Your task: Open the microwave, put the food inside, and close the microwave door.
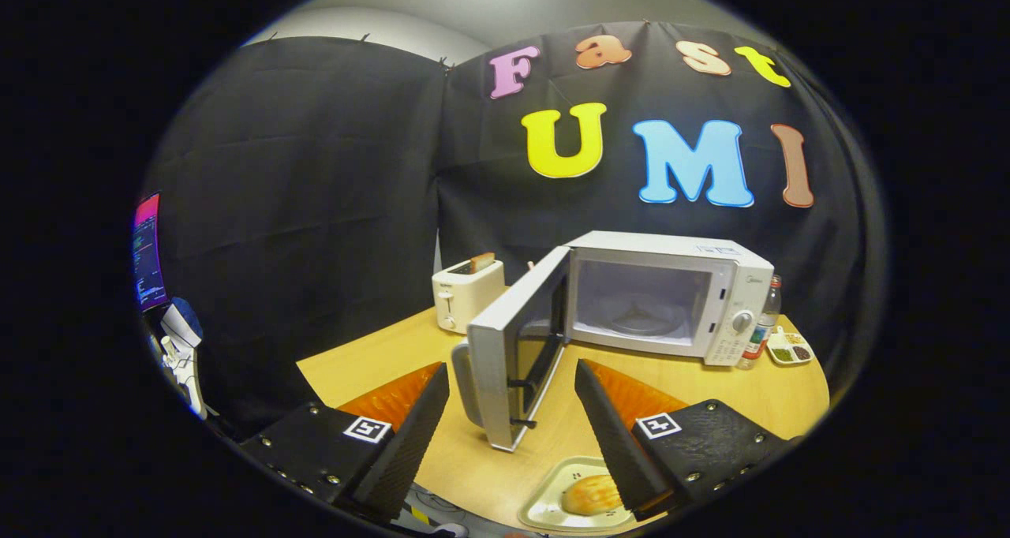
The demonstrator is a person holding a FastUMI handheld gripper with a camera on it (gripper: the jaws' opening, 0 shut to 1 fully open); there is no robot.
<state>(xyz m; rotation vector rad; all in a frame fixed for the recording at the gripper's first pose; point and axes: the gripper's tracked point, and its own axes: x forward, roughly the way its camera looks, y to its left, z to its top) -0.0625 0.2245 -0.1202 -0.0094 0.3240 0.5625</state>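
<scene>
A white microwave (710,285) stands on the wooden table (757,400) beyond my fingers. Its door (513,345) is swung wide open toward me, and the door's free edge hangs between my fingertips. The cavity with its glass turntable (643,321) holds nothing. A bread roll (592,495) lies on a pale tray (552,506) at the table's near edge, below and just inside the right finger (611,427). My gripper (513,376) is open above the table, with nothing pressed between the fingers.
A white toaster (465,293) with a slice of bread in it stands left of the microwave. A bottle (767,317) and a small dish of condiments (789,349) sit to the microwave's right. A monitor (148,250) glows beyond the table's left side.
</scene>
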